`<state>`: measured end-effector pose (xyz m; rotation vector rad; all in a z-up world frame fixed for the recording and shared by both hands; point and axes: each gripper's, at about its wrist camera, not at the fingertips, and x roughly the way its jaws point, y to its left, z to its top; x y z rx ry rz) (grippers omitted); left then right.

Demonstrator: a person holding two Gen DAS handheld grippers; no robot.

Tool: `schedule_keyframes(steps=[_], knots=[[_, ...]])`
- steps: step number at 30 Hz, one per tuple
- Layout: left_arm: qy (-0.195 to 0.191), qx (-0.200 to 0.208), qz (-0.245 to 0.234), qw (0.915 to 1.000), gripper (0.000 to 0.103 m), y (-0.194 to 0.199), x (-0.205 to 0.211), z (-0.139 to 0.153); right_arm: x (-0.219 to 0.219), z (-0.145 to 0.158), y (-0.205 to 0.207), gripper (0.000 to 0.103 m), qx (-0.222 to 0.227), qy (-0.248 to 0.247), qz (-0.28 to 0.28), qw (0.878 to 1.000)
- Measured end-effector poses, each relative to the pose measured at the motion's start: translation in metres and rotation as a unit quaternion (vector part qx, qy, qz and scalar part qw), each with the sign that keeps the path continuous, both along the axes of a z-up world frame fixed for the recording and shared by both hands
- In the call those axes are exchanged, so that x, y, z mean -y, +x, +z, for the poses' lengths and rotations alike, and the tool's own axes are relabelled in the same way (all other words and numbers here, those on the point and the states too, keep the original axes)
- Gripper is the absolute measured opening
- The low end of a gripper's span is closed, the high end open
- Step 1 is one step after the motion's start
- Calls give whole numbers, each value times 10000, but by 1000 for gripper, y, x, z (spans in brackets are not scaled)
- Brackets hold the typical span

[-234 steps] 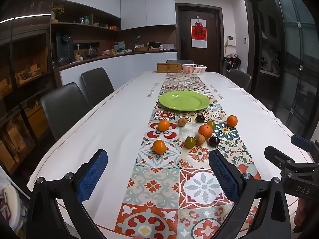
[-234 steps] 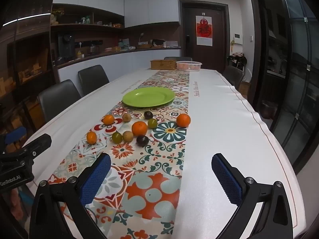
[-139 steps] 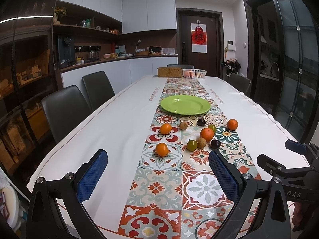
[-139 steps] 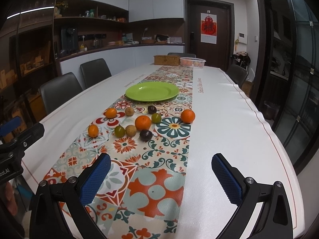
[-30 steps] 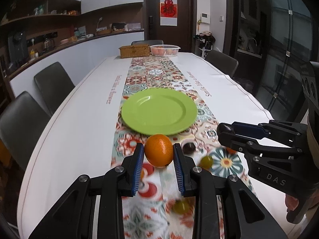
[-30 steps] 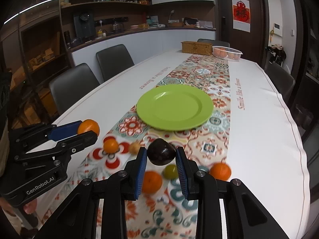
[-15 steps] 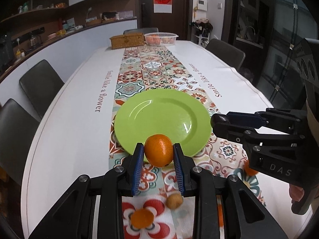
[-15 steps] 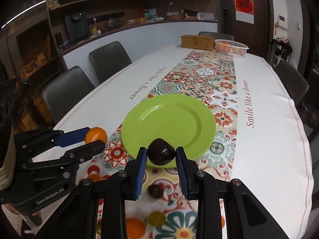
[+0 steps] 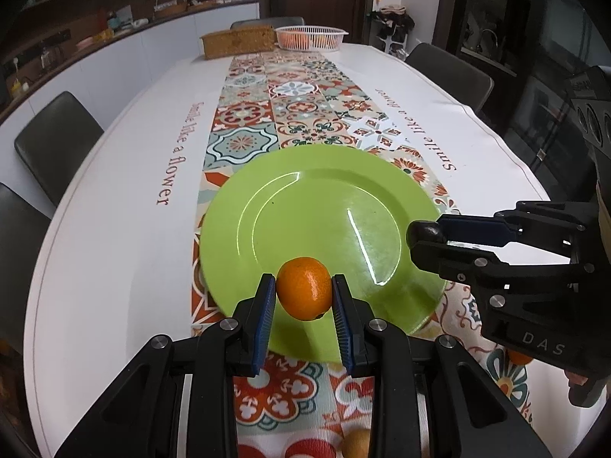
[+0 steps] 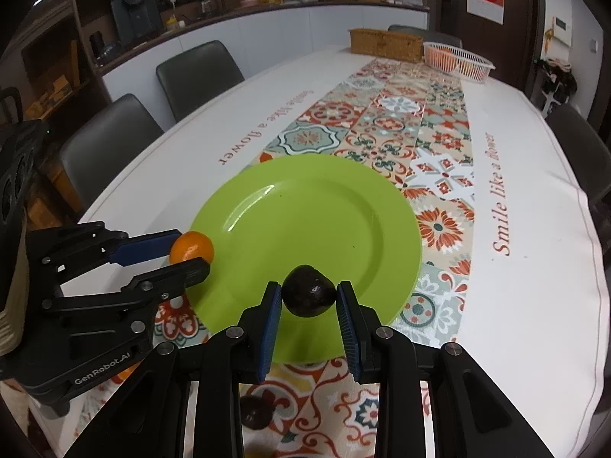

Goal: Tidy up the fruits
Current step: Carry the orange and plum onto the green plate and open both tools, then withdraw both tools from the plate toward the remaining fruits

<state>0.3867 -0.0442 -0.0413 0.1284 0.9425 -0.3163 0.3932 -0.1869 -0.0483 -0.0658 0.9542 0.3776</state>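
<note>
Two fruits held over green plate [image 9: 305, 206], left gripper [image 9: 304, 293] clamping orange [image 9: 303, 293], right gripper [image 10: 308, 297] clamping dark fruit [image 10: 308, 295] (purplish-black)

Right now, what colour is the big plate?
Bright lime green plate, seen best in the left wrist view.

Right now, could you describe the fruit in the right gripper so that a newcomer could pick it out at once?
Find the green plate on the patterned table runner. Over its near rim, the right gripper pinches a dark fruit. It is near black and roundish, unlike the bright orange in the left gripper.
</note>
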Motion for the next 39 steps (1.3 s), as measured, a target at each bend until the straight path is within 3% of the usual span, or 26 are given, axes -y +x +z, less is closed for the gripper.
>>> schedule_keyframes(steps=[8, 10, 16, 26, 28, 31, 39], knots=[[24, -89, 49, 9999, 33, 10, 0, -5, 0, -6, 13, 31, -152, -37, 4, 9999], [61, -30, 62, 10000, 42, 8, 0, -2, 1, -6, 12, 31, -104, -27, -28, 9999], [253, 234, 163, 9993, 42, -12, -3, 18, 6, 1, -1, 37, -9, 16, -109, 9999], [343, 835, 192, 9957, 46, -80, -1, 63, 21, 36, -57, 37, 407, 222, -134, 9988], [357, 942, 206, 9947, 49, -92, 1, 71, 24, 45, -74, 38, 494, 308, -126, 9982], [361, 1148, 230, 9925, 55, -115, 2, 85, 27, 56, -96, 48, 658, 368, -150, 9970], [327, 1547, 314, 9869, 63, -173, 0, 110, 26, 79, -147, 49, 1007, 467, -42, 9938]])
